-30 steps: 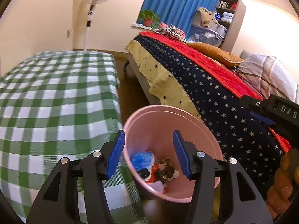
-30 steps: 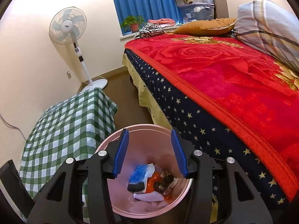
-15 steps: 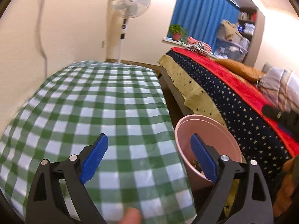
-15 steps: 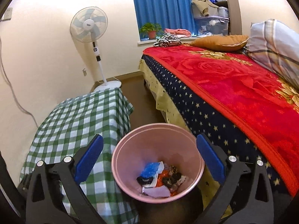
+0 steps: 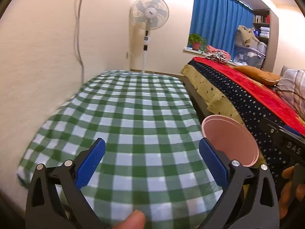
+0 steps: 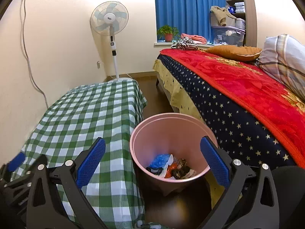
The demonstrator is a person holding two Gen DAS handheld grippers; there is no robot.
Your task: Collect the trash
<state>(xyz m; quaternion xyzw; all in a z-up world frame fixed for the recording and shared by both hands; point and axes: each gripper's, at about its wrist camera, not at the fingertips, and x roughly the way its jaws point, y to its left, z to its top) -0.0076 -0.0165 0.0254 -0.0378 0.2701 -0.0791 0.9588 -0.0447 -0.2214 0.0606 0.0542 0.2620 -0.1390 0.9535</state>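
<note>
A pink trash bin (image 6: 172, 131) stands on the floor between the checkered table and the bed; it holds several pieces of trash (image 6: 168, 167), blue, orange and dark. My right gripper (image 6: 152, 160) is open and empty, above and in front of the bin. My left gripper (image 5: 151, 162) is open and empty over the green-checked tablecloth (image 5: 133, 122), with the bin's rim (image 5: 230, 139) to its right. The left gripper also shows at the left edge of the right wrist view (image 6: 17, 169). No trash shows on the tablecloth.
A bed with a red blanket (image 6: 238, 76) and star-patterned sheet (image 6: 219, 110) lies right of the bin. A standing fan (image 6: 109, 22) is by the far wall, a potted plant (image 6: 168, 32) on the sill. A cable (image 6: 28, 61) hangs down the left wall.
Both grippers opened wide and pulled back from the bin. The left gripper swung left from over the bin to over the checkered table.
</note>
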